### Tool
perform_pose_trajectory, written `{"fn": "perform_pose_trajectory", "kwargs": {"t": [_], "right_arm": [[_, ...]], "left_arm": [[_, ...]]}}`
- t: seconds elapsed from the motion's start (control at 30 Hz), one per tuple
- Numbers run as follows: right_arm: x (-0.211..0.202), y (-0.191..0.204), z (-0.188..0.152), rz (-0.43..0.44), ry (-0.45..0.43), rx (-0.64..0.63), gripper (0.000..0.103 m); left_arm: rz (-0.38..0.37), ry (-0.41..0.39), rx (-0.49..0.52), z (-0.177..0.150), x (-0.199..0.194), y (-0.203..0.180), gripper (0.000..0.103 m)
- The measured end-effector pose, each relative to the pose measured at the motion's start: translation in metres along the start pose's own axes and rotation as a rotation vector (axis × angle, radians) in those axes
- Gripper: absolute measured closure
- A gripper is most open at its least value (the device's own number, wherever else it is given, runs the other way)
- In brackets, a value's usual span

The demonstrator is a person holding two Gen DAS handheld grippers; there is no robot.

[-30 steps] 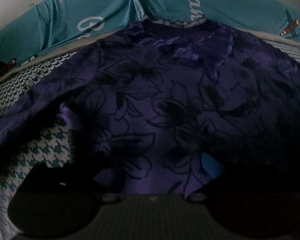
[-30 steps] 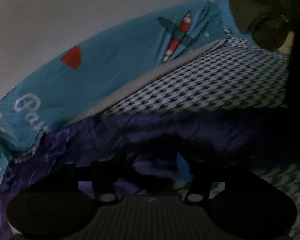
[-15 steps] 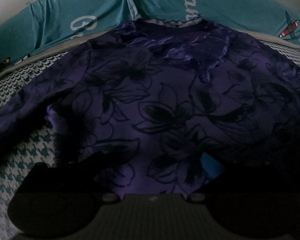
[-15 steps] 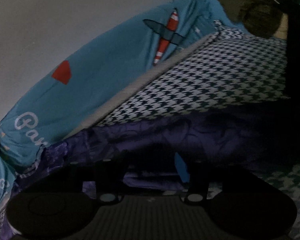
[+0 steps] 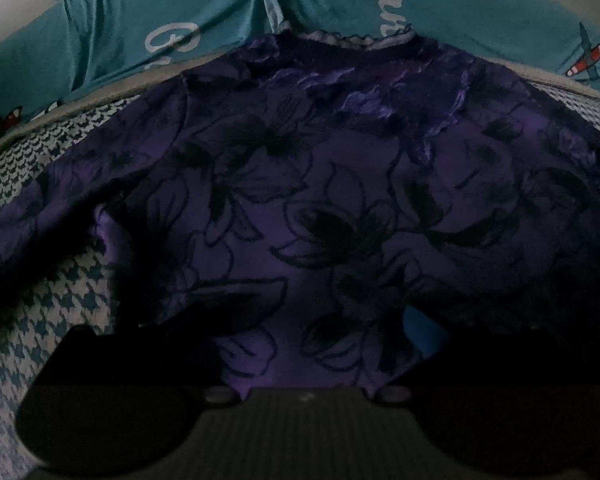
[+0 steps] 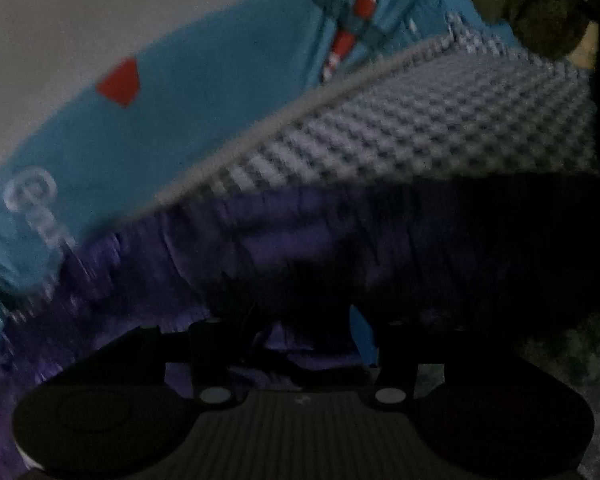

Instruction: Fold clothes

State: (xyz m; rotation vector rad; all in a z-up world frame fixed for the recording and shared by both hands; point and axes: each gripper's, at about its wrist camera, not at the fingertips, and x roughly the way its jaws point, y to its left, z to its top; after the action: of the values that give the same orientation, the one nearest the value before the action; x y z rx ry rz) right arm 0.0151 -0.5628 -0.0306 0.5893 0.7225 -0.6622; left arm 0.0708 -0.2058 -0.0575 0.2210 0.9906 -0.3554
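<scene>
One purple floral garment (image 5: 300, 184) lay spread on the houndstooth bedsheet (image 5: 40, 312), its crumpled top edge reaching two teal pillows (image 5: 140, 28). Bare sheet stayed free at the left and beyond the garment's far edge. The left gripper (image 5: 300, 344) rested over the cloth, its fingers too dark to judge. The right gripper (image 6: 292, 344) had been closing, jaws apart with a purple fold between them.
</scene>
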Motion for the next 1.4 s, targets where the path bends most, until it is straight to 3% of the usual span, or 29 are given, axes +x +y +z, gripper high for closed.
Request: {"fn": "perform_pose_trajectory", "kwargs": {"t": [0.3, 0.6, 0.77, 0.9, 1.2, 1.4], "right_arm": [[-0.002, 0.016, -0.017, -0.088, -0.001, -0.192, 0.053], [-0.002, 0.029, -0.027, -0.142, -0.023, -0.291, 0.052], [-0.002, 0.029, -0.027, -0.150, -0.016, -0.297, 0.048], [-0.001, 0.028, -0.031, -0.164, 0.037, -0.305, 0.029], [-0.015, 0.022, -0.033, -0.153, 0.097, -0.230, 0.029], [-0.040, 0.016, -0.035, -0.014, 0.120, -0.080, 0.029]], "left_arm": [[0.016, -0.006, 0.012, -0.005, 0.001, -0.002, 0.000], [0.022, -0.009, 0.000, -0.006, 0.001, -0.003, 0.000], [0.027, -0.011, -0.002, -0.007, 0.000, -0.004, 0.000], [0.029, -0.007, -0.010, -0.007, 0.000, -0.004, 0.000], [0.034, -0.006, -0.014, -0.008, -0.001, -0.004, 0.000], [0.034, -0.004, -0.016, -0.008, -0.001, -0.004, 0.000]]}}
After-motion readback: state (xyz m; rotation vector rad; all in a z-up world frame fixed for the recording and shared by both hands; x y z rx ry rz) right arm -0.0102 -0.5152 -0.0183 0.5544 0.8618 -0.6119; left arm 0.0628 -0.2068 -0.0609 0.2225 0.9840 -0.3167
